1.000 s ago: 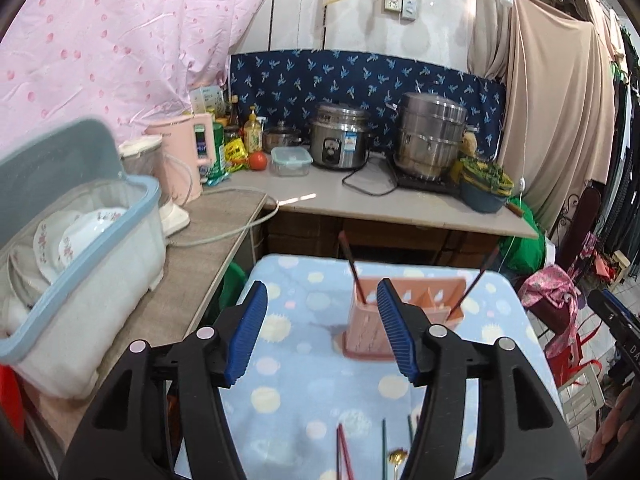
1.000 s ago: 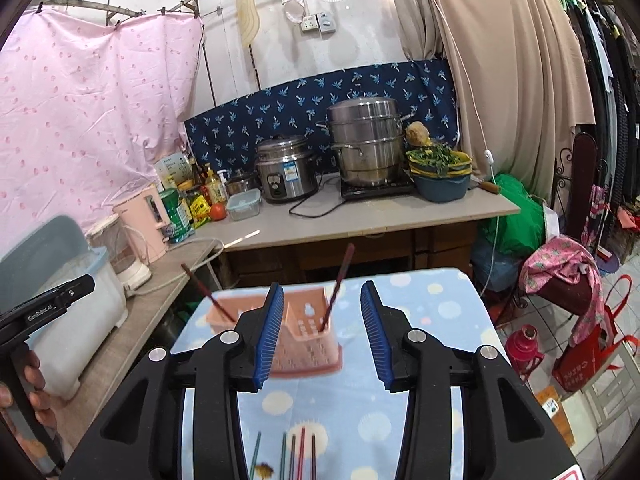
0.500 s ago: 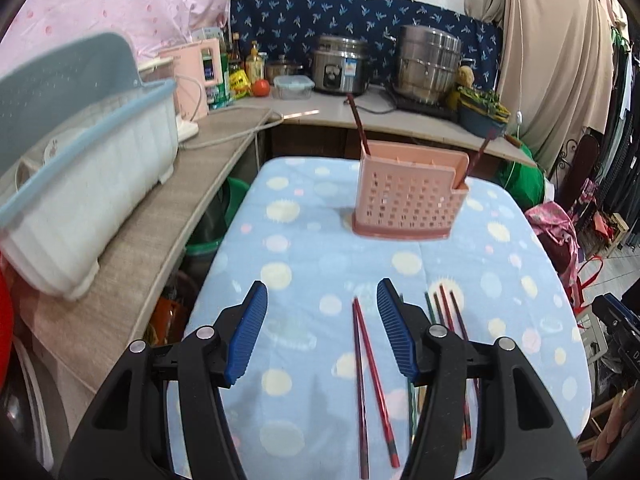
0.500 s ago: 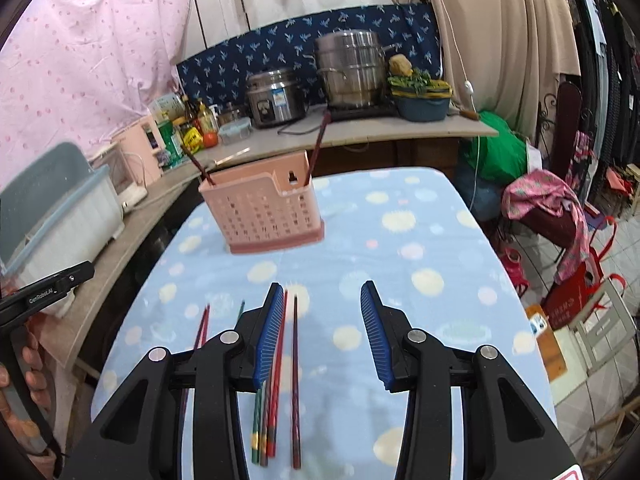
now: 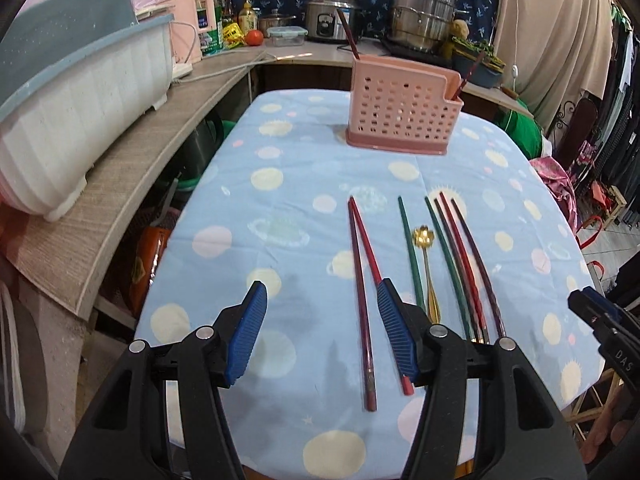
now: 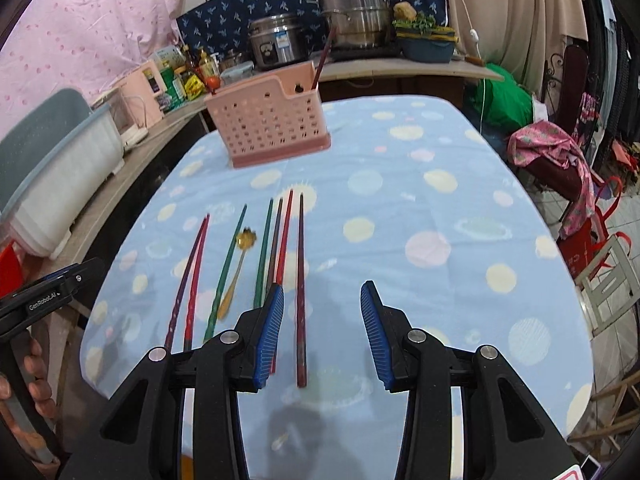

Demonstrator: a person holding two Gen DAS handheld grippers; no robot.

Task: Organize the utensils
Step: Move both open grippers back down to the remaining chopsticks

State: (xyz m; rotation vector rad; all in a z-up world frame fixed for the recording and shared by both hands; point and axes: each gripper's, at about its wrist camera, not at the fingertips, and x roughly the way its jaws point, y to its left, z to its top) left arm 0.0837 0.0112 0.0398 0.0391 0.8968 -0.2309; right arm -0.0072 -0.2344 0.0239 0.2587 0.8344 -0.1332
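Note:
A pink perforated utensil holder (image 5: 402, 114) (image 6: 272, 128) stands at the far end of the blue dotted table (image 5: 280, 200), with two dark chopsticks upright in it. Several red, green and dark chopsticks lie in a row on the cloth, with a gold spoon (image 5: 426, 264) (image 6: 240, 264) among them. My left gripper (image 5: 320, 286) hovers over the leftmost red pair (image 5: 362, 280); its jaws are opening and grip nothing. My right gripper (image 6: 322, 286) is open above the rightmost dark chopstick (image 6: 300, 280), which shows between its fingers without touching them.
A white and grey dish rack (image 5: 80, 92) sits on the wooden counter at the left. A rice cooker (image 5: 330, 26) and a steel pot (image 5: 422, 16) stand on the back counter. Bags and a folding chair (image 6: 612, 280) crowd the floor at the right.
Both grippers came down and tipped toward the table. The holder slid up in both views, and the row of chopsticks now lies right under the fingers.

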